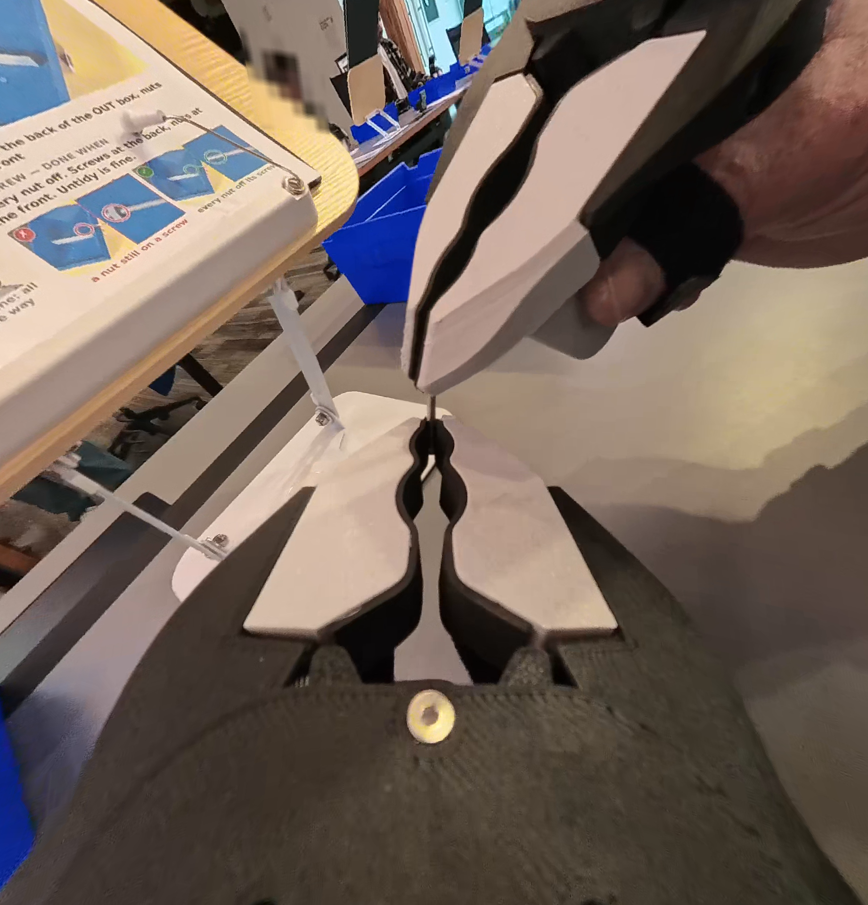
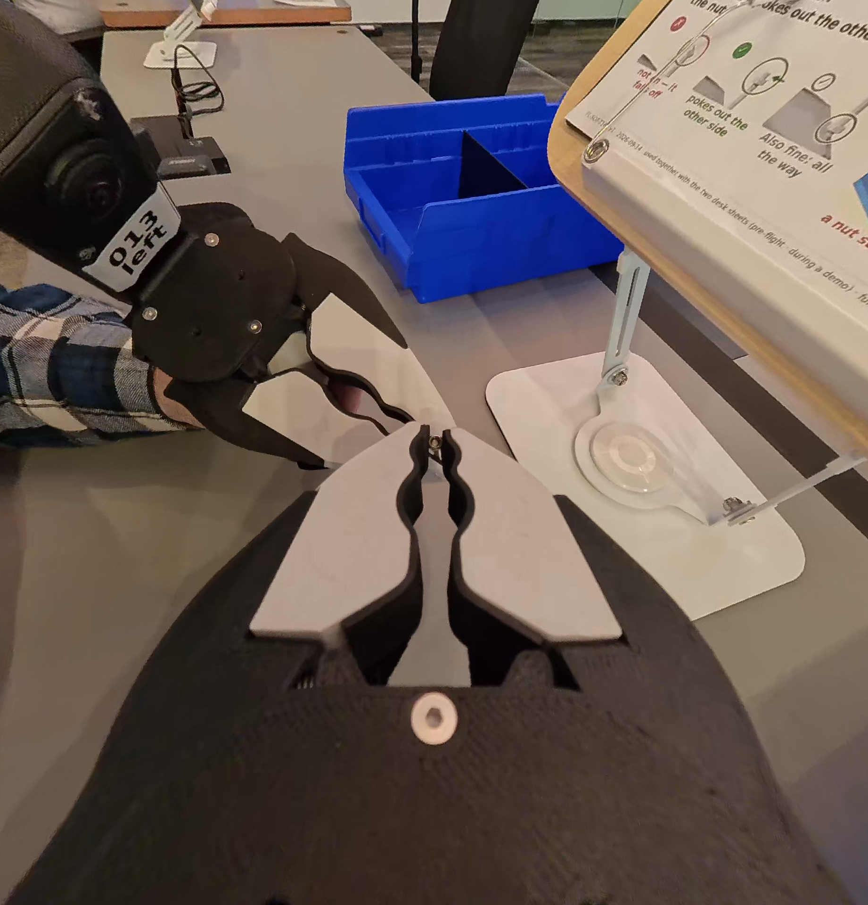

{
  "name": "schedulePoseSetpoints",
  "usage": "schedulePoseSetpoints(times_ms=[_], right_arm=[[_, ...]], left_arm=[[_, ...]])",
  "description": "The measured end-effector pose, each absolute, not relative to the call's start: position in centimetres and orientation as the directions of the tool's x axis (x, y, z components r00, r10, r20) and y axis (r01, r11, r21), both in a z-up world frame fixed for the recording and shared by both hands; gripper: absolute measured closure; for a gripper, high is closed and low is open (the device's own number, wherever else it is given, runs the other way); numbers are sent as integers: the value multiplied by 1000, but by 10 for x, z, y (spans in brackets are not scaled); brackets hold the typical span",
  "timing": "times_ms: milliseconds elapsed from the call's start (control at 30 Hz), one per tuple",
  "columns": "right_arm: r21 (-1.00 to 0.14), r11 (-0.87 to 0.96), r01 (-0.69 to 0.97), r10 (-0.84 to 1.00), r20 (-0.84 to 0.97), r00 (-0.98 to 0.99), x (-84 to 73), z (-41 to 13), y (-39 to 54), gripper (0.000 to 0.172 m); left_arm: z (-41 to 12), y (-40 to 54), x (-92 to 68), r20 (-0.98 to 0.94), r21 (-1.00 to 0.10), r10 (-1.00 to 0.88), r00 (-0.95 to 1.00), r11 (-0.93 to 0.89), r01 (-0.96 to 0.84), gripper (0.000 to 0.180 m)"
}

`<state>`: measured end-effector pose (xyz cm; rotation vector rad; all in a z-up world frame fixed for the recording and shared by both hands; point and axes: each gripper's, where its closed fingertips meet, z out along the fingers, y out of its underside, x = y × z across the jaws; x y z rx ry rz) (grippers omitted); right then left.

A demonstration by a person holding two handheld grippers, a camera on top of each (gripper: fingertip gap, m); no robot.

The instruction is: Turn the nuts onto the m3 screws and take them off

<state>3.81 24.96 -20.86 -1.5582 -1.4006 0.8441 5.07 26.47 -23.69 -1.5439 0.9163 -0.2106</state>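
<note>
A thin metal screw [image 1: 430, 406] spans the short gap between my two grippers above the grey table [image 2: 128, 538]. My left gripper [image 1: 431, 425] is shut on the screw's shaft at its fingertips. My right gripper [image 2: 436, 436] is shut on the screw's small round metal end [image 2: 436, 442]; I cannot tell whether that end is a head or a nut. In the left wrist view my right gripper [image 1: 419, 384] comes down from above, tip to tip with the left. In the right wrist view the left gripper's fingers [image 2: 295, 421] reach in from the left, their tips hidden behind my right finger.
A blue divided bin [image 2: 471, 235] stands on the table beyond the grippers. An instruction board [image 2: 765, 147] on a white stand overhangs at the right, its white base plate [image 2: 667, 489] just past the fingertips. A black device with a cable [image 2: 192, 147] lies at the far left. Only a small space, under 4 cm, lies between the two pairs of fingers.
</note>
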Motion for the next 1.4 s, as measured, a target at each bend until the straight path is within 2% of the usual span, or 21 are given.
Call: schedulePoseSetpoints(times_ms=[733,867,1033,1267,1400], right_arm=[[-922,37,385,984,101,148,38,-204,251,165],[-924,36,380,984,100,149,38,-204,251,161],[-936,53,347,988,100,119,36,-200,248,147],[-956,63,286,993,88,74,35,-195,242,144],[-968,24,250,997,43,71,38,-194,246,149]], left_arm=[[-233,264,54,-314,-930,-672,670,75,-360,180],[-232,264,54,-304,-934,-678,670,72,-351,180],[-230,262,56,-275,-944,-695,664,66,-322,179],[-227,262,55,-239,-958,-705,668,58,-282,179],[-226,260,56,-240,-958,-711,661,65,-278,179]])
